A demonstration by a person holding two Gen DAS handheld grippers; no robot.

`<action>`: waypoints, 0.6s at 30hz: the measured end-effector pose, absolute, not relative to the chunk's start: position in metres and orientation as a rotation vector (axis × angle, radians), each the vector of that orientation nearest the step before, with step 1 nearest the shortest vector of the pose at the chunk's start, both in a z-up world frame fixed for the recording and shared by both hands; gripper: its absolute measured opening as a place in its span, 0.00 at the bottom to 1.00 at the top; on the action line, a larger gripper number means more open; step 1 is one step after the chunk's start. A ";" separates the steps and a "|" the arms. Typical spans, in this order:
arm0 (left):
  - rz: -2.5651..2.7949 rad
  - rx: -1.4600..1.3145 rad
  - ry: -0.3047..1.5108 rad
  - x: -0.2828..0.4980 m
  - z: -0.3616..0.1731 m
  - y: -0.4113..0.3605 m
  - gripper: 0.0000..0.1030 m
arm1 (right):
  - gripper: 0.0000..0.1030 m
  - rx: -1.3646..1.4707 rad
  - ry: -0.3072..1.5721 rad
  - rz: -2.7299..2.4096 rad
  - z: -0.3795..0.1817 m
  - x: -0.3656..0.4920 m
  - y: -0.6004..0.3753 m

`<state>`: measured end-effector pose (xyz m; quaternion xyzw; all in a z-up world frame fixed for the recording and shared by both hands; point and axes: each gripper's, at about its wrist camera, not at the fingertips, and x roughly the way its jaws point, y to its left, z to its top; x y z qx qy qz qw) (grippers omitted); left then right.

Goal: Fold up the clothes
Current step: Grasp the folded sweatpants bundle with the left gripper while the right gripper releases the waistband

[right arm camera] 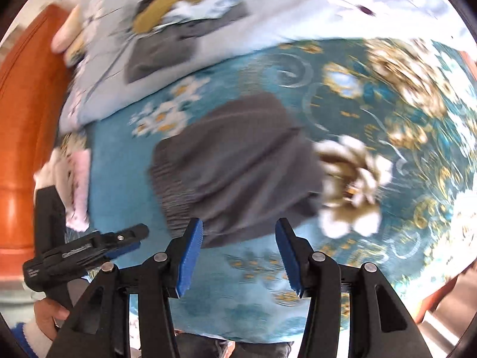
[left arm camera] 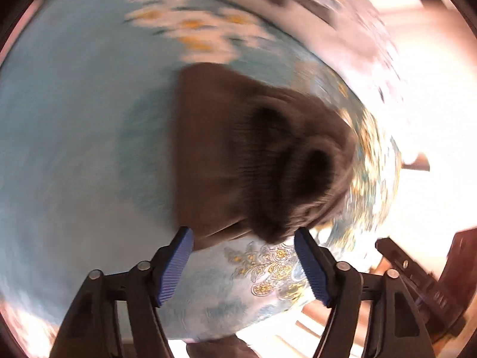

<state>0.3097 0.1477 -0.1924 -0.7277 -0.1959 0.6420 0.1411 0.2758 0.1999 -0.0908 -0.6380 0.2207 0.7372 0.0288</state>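
Grey garment: a dark grey knitted piece [right arm camera: 238, 167] is lying bunched on the teal floral bedspread [right arm camera: 372, 104]; a ribbed band is showing along its left edge in the right wrist view.
Garment, left wrist view: the same grey piece [left arm camera: 253, 149] is appearing heavily blurred, with two dark folds or openings on its near right part; which it is cannot be told.
Left gripper: the left gripper [left arm camera: 244, 234] is hovering just near the garment's close edge, its blue-padded fingers [left arm camera: 176, 265] standing spread apart with nothing between them.
Right gripper: the right gripper [right arm camera: 238, 226] is hovering over the garment's near edge, fingers [right arm camera: 190, 256] likewise released and wide; whether the pads are touching the cloth cannot be told.
Left gripper, seen from right: its black body [right arm camera: 86, 253] is sitting left of the garment, held in a hand [right arm camera: 47, 313] with a blue-and-white cuff.
Beyond the garment: a pale blue floral sheet [right arm camera: 268, 18] is lying across the far side of the bedspread, carrying a pile of grey and mustard-yellow clothes [right arm camera: 184, 15].
Left of the garment: pink and white fabric [right arm camera: 74, 185] is resting at the bedspread's edge, beside an orange-brown wooden bed frame [right arm camera: 26, 119].
Image quality: both views are smearing with motion blur.
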 end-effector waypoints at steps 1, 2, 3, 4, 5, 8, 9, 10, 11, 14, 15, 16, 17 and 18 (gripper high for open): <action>1.845 -2.094 -0.527 0.307 -0.197 0.156 0.73 | 0.51 -1.973 0.692 2.248 -0.094 0.279 0.211; 1.835 -2.086 -0.489 0.304 -0.202 0.165 0.74 | 0.51 -1.984 0.693 2.224 -0.098 0.281 0.220; 1.826 -2.079 -0.452 0.301 -0.207 0.174 0.74 | 0.51 -1.993 0.695 2.208 -0.100 0.283 0.226; 1.816 -2.070 -0.414 0.298 -0.212 0.183 0.74 | 0.51 -2.001 0.698 2.199 -0.102 0.285 0.231; 1.797 -2.078 -0.426 0.296 -0.218 0.187 0.75 | 0.51 -2.010 0.703 2.191 -0.104 0.287 0.236; 1.782 -2.132 -0.489 0.289 -0.238 0.189 0.76 | 0.51 -2.048 0.704 2.175 -0.112 0.286 0.248; 1.778 -2.153 -0.552 0.287 -0.244 0.186 0.76 | 0.51 -2.065 0.707 2.169 -0.116 0.284 0.251; 1.774 -2.161 -0.616 0.286 -0.247 0.183 0.76 | 0.51 -2.080 0.710 2.165 -0.119 0.282 0.254; 1.769 -2.168 -0.681 0.286 -0.249 0.179 0.76 | 0.51 -2.094 0.710 2.166 -0.122 0.279 0.256; 1.738 -2.175 -0.838 0.286 -0.254 0.170 0.76 | 0.51 -2.118 0.707 2.181 -0.126 0.271 0.260; 1.721 -2.176 -0.890 0.287 -0.255 0.167 0.75 | 0.51 -2.127 0.707 2.186 -0.127 0.267 0.261; 1.713 -2.175 -0.923 0.287 -0.255 0.166 0.75 | 0.51 -2.131 0.709 2.191 -0.128 0.264 0.262; 1.706 -2.173 -0.953 0.288 -0.255 0.165 0.75 | 0.51 -2.134 0.713 2.197 -0.128 0.261 0.263; 1.708 -2.157 -0.975 0.287 -0.252 0.165 0.73 | 0.51 -2.137 0.716 2.204 -0.129 0.258 0.264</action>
